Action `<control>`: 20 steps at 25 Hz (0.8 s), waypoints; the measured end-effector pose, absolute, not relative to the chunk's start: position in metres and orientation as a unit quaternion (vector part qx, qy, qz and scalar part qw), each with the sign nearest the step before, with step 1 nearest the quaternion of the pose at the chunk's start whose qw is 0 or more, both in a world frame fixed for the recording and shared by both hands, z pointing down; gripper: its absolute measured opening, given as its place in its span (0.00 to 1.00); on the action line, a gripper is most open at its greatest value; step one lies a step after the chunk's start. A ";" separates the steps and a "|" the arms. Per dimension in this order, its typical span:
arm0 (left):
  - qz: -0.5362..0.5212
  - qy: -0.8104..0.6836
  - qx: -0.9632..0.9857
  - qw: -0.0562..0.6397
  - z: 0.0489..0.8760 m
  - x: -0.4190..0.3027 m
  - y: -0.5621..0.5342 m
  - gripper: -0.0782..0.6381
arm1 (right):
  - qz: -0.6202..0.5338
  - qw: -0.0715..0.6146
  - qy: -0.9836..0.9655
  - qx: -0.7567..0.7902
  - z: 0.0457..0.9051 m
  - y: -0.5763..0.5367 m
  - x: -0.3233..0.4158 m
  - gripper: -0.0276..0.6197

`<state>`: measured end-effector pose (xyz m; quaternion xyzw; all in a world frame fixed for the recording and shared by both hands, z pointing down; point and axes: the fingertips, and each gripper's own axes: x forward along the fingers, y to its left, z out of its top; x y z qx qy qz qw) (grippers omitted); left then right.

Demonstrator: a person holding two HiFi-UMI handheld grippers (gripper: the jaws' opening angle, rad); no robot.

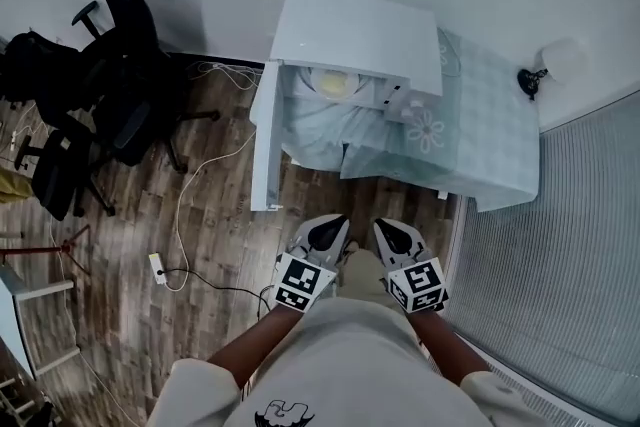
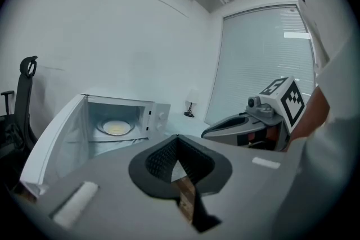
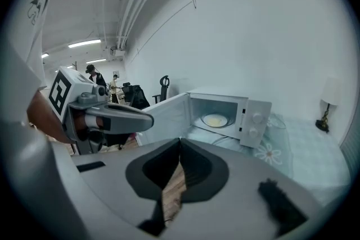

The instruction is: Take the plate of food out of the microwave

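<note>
The white microwave stands on a table with a pale green cloth. Its door is swung wide open to the left. Inside, a white plate with yellow food rests on the turntable; it also shows as the plate and the plate in the gripper views. My left gripper and right gripper are held side by side close to my body, well short of the microwave. The jaws of both are shut with nothing between them. Each gripper view shows the other gripper beside it.
Black office chairs stand at the left on the wood floor. Cables and a power strip lie there below the open door. A small lamp sits at the table's far right. Window blinds run along the right.
</note>
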<state>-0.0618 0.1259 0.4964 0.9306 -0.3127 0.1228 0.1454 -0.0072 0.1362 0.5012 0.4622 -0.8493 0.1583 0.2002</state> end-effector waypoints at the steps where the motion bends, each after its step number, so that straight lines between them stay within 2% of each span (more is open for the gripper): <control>1: 0.125 -0.316 0.930 0.143 0.497 -0.058 0.119 0.11 | 0.160 0.202 -0.850 0.459 0.504 0.129 -0.006 0.06; 11: 0.129 -0.380 0.895 0.195 0.510 -0.022 -0.006 0.11 | 0.180 0.185 -0.872 0.416 0.516 -0.004 0.040 0.06; 20: 0.113 -0.456 0.863 0.186 0.511 -0.020 -0.092 0.11 | 0.169 0.213 -0.897 0.348 0.542 -0.081 0.044 0.06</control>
